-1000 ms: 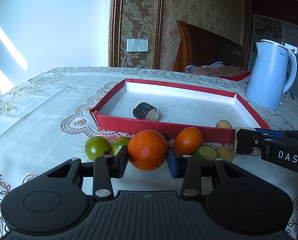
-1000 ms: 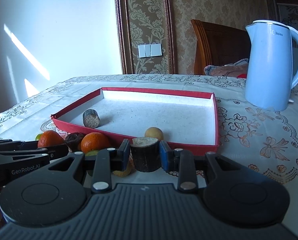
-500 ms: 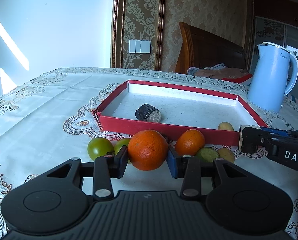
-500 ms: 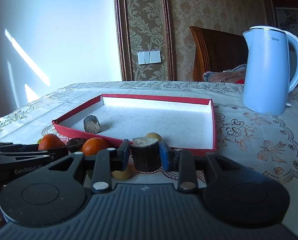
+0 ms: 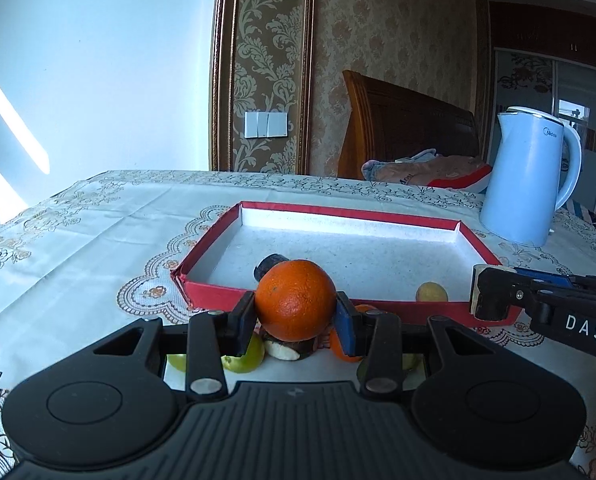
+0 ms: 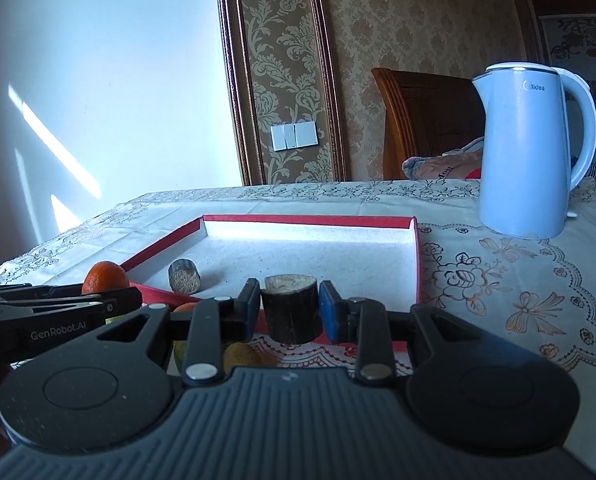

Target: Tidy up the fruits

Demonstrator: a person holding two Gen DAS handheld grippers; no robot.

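Observation:
My left gripper point(image 5: 296, 318) is shut on an orange point(image 5: 295, 300) and holds it above the table, just before the near rim of the red tray point(image 5: 218, 294). My right gripper point(image 6: 290, 306) is shut on a dark sugarcane piece point(image 6: 291, 307), raised at the tray's near rim point(image 6: 417, 248). Another sugarcane piece point(image 6: 184, 277) lies in the tray's left part. A small yellow fruit point(image 5: 431, 293) lies in the tray near its front right. The right gripper also shows in the left wrist view point(image 5: 493, 292), the left one in the right wrist view point(image 6: 58, 308).
Below my left gripper on the cloth lie green fruits point(image 5: 242, 358), a cut sugarcane piece point(image 5: 288, 350) and another orange point(image 5: 343, 350). A pale blue kettle point(image 5: 527, 176) stands at the back right of the tray. A wooden chair point(image 5: 409, 124) is behind the table.
Both grippers have risen and moved forward toward the tray, each still holding its item. The fruits left on the cloth now sit under the left gripper.

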